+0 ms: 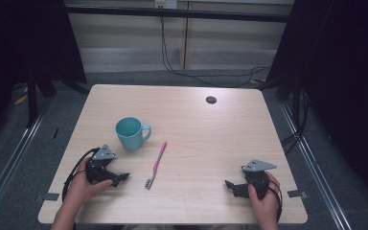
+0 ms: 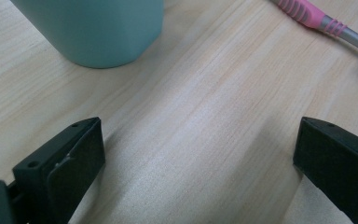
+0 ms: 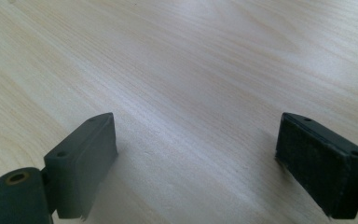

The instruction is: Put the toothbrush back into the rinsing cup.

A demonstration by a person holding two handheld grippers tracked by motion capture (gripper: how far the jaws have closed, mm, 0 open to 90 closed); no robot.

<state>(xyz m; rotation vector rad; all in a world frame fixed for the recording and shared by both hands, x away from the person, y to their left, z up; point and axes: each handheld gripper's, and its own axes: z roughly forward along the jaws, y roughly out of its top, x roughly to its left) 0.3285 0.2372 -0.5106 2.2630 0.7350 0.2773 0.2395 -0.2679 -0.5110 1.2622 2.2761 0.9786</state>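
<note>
Pale wood counter [image 1: 206,139]: toothbrush [image 1: 156,164] just right of teal mug [image 1: 130,133]. Left claw [image 1: 123,178], right claw [image 1: 228,184] both wide open, empty. Best approach: left claw straddles pink handle squarely.

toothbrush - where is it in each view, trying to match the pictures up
High view: the pink toothbrush lies on the table just left of centre, bristle end toward the person, right of the teal mug.
Left gripper view: its pink-and-grey handle crosses the top right corner, beyond the open claw.
Right gripper view: not in it; bare wood lies between the jaws.
Shared landmark: the teal mug, at top left in the left gripper view.
</note>
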